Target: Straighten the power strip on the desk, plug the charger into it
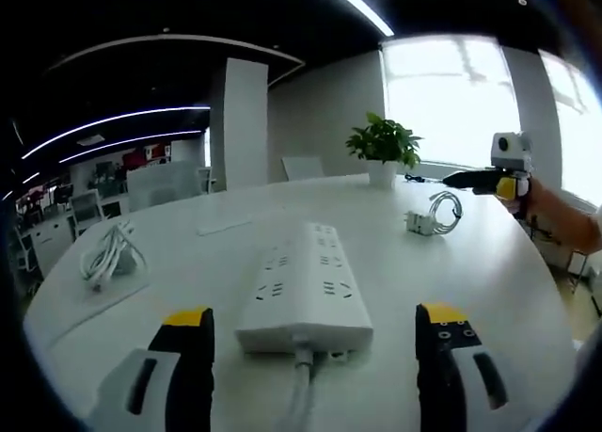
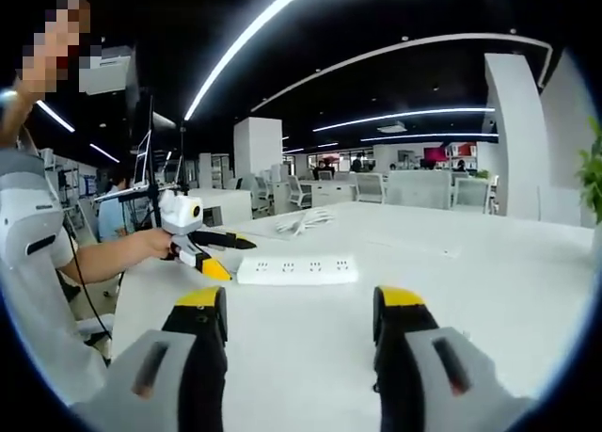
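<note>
The left claw (image 1: 315, 343) is standing open just in front of the strip (image 1: 306, 286), its yellow-tipped jaws set wide on either side of the strip's near end, where the cord (image 1: 299, 394) is leaving it. Neither jaw is touching the strip, and the claw is gripping nothing. In the right gripper view the same claw (image 2: 230, 248) is showing at the strip's (image 2: 296, 269) end, held in the person's hand (image 2: 150, 244).

The right claw (image 2: 299, 310) is also gaping open and empty, hovering above the desk (image 2: 489, 291) well apart from the strip. In the left gripper view it is showing far off at the right edge (image 1: 470, 179), near the charger (image 1: 420, 222).

The strip is lying flat on the white desk, sockets up, all of them empty. The charger is sitting apart from it toward the plant (image 1: 384, 145), with its coiled cable (image 1: 446, 209) beside it. Another cable bundle (image 1: 108, 258) is lying on the desk's left side.

By my reading, the task is barely underway. Whether the strip is already sitting straight is hard to judge through these tilting views; the left claw is looking poised to nudge or grip it. The charger is still untouched, so picking it up and plugging it in are both left to do.
</note>
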The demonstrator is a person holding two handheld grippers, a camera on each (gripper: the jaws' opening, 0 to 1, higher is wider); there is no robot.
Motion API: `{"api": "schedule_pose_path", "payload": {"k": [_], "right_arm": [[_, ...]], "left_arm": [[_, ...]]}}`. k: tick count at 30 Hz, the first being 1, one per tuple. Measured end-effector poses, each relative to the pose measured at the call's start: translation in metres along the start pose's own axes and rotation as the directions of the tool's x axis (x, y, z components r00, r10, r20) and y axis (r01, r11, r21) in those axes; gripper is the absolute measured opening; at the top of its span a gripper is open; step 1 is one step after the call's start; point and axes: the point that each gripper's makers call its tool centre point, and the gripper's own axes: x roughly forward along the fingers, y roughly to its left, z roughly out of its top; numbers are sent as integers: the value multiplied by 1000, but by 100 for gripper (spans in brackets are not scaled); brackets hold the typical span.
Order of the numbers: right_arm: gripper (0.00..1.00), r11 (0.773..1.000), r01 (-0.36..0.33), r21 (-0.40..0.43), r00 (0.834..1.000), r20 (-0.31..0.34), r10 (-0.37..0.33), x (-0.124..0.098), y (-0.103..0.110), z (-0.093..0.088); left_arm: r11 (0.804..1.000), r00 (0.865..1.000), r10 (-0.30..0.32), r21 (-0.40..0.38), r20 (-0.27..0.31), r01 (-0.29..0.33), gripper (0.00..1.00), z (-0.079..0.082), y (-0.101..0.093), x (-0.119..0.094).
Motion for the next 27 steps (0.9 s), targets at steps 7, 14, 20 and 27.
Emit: {"api": "schedule_pose_path", "payload": {"k": [7,14,20,27], "right_arm": [[62,1000,10,6,1000,8,-10,-3,-6,2],[62,1000,3,11,1000,1,-3,1,-5,-3],[62,1000,-2,9,1000,-8,2,3,-5,-6],[62,1000,-3,13,1000,-7,3,4,-7,-6]], "left_arm": [[1000,1000,7,-15,-6,-7,89,-4,3,3],[1000,1000,15,4,-20,-15,88,-9,3,7],[1000,999,17,14,-34,-17,85,-12,3,10],[999,999,22,26,-49,-21,82,-16,6,15]]}}
